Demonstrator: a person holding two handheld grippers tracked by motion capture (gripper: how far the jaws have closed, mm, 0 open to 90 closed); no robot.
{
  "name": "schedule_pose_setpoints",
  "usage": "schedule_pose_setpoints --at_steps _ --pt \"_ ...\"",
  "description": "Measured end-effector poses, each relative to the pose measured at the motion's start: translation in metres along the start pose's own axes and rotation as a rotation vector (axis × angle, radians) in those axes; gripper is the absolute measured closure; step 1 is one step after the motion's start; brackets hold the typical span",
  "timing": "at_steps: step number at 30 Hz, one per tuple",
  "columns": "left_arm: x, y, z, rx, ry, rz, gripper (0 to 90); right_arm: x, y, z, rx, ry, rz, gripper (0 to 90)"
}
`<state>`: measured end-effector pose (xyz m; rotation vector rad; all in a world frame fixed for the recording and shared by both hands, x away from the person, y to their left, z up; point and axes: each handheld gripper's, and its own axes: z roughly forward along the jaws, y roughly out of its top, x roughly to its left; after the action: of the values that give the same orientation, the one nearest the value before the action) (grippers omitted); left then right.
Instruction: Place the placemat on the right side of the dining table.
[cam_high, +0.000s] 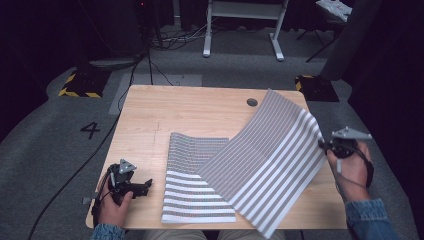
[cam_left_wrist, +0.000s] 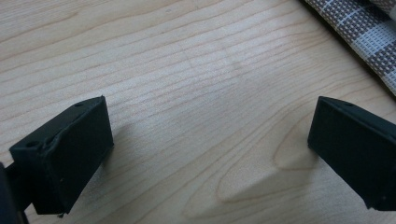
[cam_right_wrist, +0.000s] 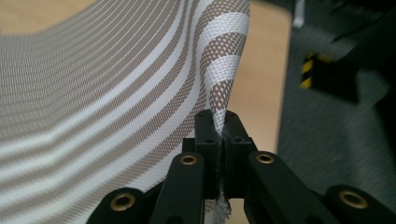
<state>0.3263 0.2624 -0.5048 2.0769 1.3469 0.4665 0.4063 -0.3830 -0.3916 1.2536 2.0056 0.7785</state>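
Striped woven mat (cam_high: 250, 170), one, lies on the wooden table (cam_high: 200, 107), its right edge lifted clear. My right gripper (cam_right_wrist: 219, 128) clamps that edge; my left gripper (cam_left_wrist: 210, 149) stands wide, empty, left of the mat.

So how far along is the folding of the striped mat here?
Done: the right tool is clamped on the striped mat's right edge, and that side is lifted off the table. In hand: carrying it over the flat left part. Left: laying it down. The left tool sits open beside the mat.
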Motion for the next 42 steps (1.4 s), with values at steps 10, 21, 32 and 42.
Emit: schedule_pose_setpoints --at_steps 10,21,32,42 --pt "0.000 0.000 0.000 0.000 0.002 0.000 0.2 -0.004 0.042 0.037 -0.254 -0.103 -0.032 43.4" --pt "0.000 0.000 0.000 0.000 0.003 0.000 0.2 0.064 0.014 0.031 -0.180 0.179 0.024 42.5" --pt "0.000 0.000 0.000 -0.001 0.003 -0.001 0.1 0.140 0.019 0.019 -0.098 0.402 -0.016 39.8" --pt "0.000 0.000 0.000 0.000 0.002 -0.001 0.1 0.204 0.018 0.029 -0.009 0.543 -0.066 38.1"
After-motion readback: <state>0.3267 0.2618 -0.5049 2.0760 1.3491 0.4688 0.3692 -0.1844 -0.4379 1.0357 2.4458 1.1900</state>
